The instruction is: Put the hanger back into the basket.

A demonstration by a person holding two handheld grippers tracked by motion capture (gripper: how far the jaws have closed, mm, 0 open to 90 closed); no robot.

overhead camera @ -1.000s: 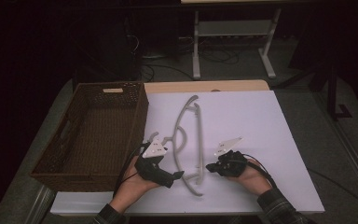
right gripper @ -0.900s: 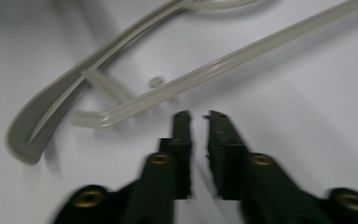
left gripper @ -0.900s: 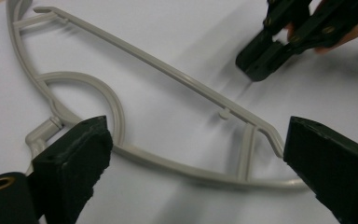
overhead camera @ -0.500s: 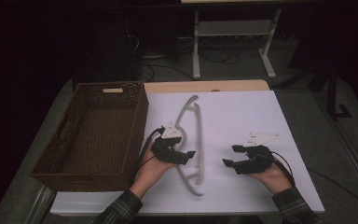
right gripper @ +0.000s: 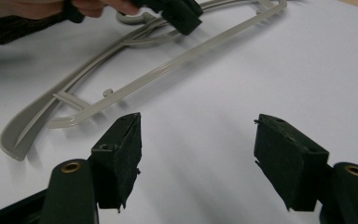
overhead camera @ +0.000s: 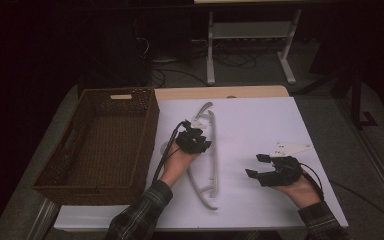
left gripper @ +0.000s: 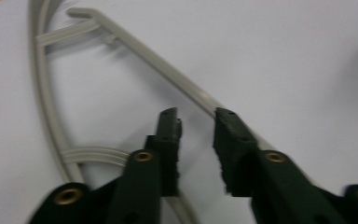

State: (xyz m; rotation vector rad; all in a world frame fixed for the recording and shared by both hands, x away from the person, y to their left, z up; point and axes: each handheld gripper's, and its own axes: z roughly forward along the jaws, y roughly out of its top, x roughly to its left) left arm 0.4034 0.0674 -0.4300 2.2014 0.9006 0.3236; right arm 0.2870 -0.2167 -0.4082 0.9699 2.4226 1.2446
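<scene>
White tabletop (overhead camera: 260,125) bears a hanger (overhead camera: 211,150) (grey plastic), left gripper (left gripper: 196,135) over it, both grippers' fingers apart.

Beige plastic clothes hanger (overhead camera: 207,150) lies flat on white table sheet (overhead camera: 260,130), its straight bar just beyond left gripper (left gripper: 196,122) jaw tips. Brown wicker basket (overhead camera: 100,140) sits left of those jaws. Right gripper (overhead camera: 257,165) jaws sit right of hanger, apart from it.
</scene>
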